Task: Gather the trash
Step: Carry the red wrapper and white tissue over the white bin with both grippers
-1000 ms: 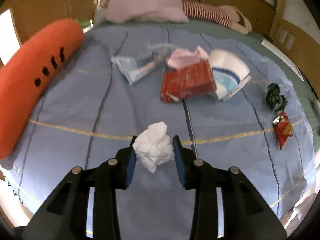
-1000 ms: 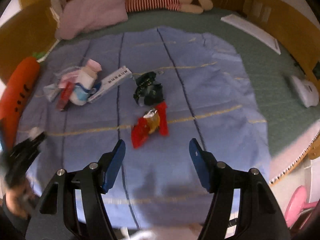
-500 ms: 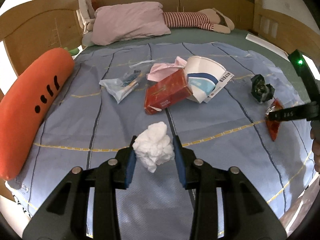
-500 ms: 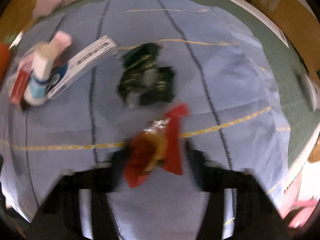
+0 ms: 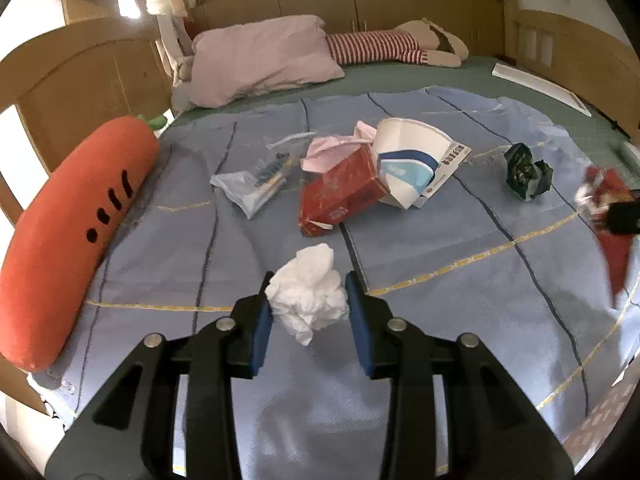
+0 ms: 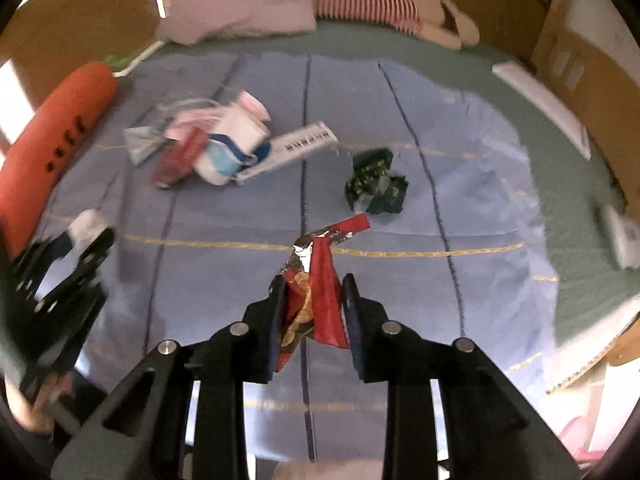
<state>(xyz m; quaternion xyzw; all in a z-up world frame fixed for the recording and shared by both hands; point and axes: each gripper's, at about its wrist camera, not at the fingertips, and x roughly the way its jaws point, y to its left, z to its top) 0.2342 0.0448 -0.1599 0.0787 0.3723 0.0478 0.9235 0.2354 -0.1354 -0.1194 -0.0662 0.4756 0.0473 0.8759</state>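
My left gripper [image 5: 307, 308] is shut on a crumpled white tissue [image 5: 308, 292] and holds it above the blue blanket [image 5: 460, 320]. My right gripper [image 6: 312, 308] is shut on a red snack wrapper [image 6: 316, 292], lifted off the blanket [image 6: 460, 200]; the wrapper also shows at the right edge of the left wrist view [image 5: 612, 216]. On the blanket lie a dark green crumpled wrapper [image 5: 526, 176] [image 6: 376, 184], a red carton [image 5: 340, 196], a white and blue paper cup [image 5: 408, 164] [image 6: 232, 148], pink paper [image 5: 324, 148] and a clear plastic bag [image 5: 252, 188].
An orange carrot plush [image 5: 68, 224] lies along the blanket's left side. A pink pillow [image 5: 264, 60] and a striped plush doll [image 5: 384, 46] lie at the head of the bed. Wooden bed rails [image 5: 560, 48] surround it. The left gripper shows blurred at the left of the right wrist view [image 6: 76, 248].
My right gripper came down over the red snack wrapper, shut on it and lifted it off the blanket. My left gripper kept the tissue and tilted up to a higher view.
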